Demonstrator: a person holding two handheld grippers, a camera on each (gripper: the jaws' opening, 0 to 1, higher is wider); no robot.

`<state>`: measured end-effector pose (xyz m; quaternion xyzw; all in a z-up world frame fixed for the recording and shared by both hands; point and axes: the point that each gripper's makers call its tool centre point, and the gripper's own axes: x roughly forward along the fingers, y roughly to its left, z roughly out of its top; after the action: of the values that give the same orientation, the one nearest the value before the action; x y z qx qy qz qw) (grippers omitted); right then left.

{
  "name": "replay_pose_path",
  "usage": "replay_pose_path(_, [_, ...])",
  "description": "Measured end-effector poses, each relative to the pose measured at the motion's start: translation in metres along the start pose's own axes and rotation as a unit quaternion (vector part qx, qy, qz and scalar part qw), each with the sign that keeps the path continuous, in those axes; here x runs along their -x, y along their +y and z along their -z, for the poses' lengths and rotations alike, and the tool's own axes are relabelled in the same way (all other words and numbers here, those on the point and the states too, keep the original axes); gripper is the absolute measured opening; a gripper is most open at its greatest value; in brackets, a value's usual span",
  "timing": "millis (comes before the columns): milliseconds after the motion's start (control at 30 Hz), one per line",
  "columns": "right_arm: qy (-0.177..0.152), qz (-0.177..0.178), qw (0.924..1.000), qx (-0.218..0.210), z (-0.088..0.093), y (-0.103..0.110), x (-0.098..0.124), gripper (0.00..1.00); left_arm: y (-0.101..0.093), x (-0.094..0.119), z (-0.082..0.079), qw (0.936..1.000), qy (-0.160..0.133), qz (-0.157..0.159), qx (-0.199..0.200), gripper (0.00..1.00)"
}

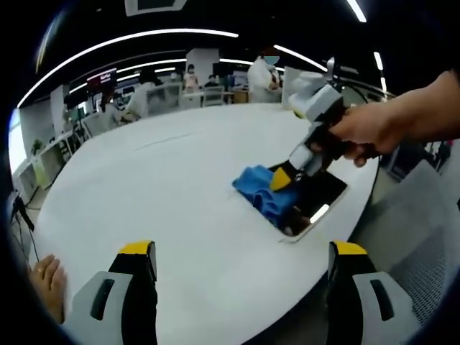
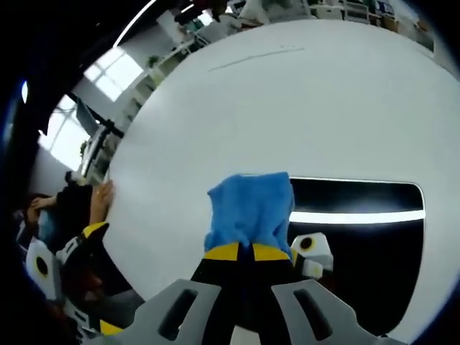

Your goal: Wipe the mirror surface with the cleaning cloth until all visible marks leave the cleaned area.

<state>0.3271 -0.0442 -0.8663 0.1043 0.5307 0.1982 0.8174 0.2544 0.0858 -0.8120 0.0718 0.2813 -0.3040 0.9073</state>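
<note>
Much bare white table (image 1: 165,187) spreads beyond the mirror (image 1: 325,192), which lies at the table's edge. Right gripper (image 2: 248,248) pinches the blue cleaning cloth (image 2: 251,208) against the mirror's dark glass; left gripper (image 1: 241,262) hovers nearby, jaws wide.

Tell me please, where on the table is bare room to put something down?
The white table is bare from the blue cloth back to its far edge, and forward to the left claw. It is crowded only at the mirror by the table's edge, where the right claw presses the cloth.
</note>
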Motion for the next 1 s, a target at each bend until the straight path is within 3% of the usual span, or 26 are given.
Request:
replay_pose_path(233, [-0.001, 0.0, 1.0, -0.004, 0.004, -0.019, 0.011, 0.0, 0.004, 0.001, -0.002, 0.9999, -0.007, -0.009, -0.003, 1.0])
replay_pose_path(300, [0.004, 0.008, 1.0, -0.004, 0.008, -0.032, 0.018, 0.0, 0.009, 0.001, 0.002, 0.9997, 0.003, -0.023, -0.003, 1.0])
replay_pose_path(400, [0.002, 0.003, 1.0, -0.009, 0.008, -0.042, 0.023, 0.0, 0.005, 0.001, 0.0, 0.9999, 0.0, -0.014, -0.006, 1.0])
replay_pose_path(500, [0.003, 0.014, 0.9998, 0.012, 0.007, -0.054, 0.027, 0.0, 0.007, 0.001, 0.0, 0.9998, -0.002, -0.018, -0.008, 1.0])
replay_pose_path(567, [0.001, 0.014, 0.9999, 0.001, 0.005, -0.064, 0.031, 0.0, 0.01, 0.001, 0.0, 0.9998, -0.003, -0.022, 0.002, 1.0])
replay_pose_path(600, [-0.005, 0.002, 0.9995, -0.03, 0.005, -0.065, 0.032, 0.0, 0.008, 0.001, -0.001, 0.9998, -0.005, -0.016, 0.005, 1.0])
replay_pose_path(667, [-0.007, 0.009, 0.9996, -0.026, 0.006, -0.074, 0.035, 0.0, 0.001, -0.001, 0.002, 1.0, 0.003, -0.003, -0.007, 1.0])
replay_pose_path(1000, [-0.014, 0.025, 0.9987, -0.041, 0.008, -0.096, 0.043, 0.0, 0.002, -0.001, 0.005, 0.9999, 0.009, -0.003, 0.009, 1.0])
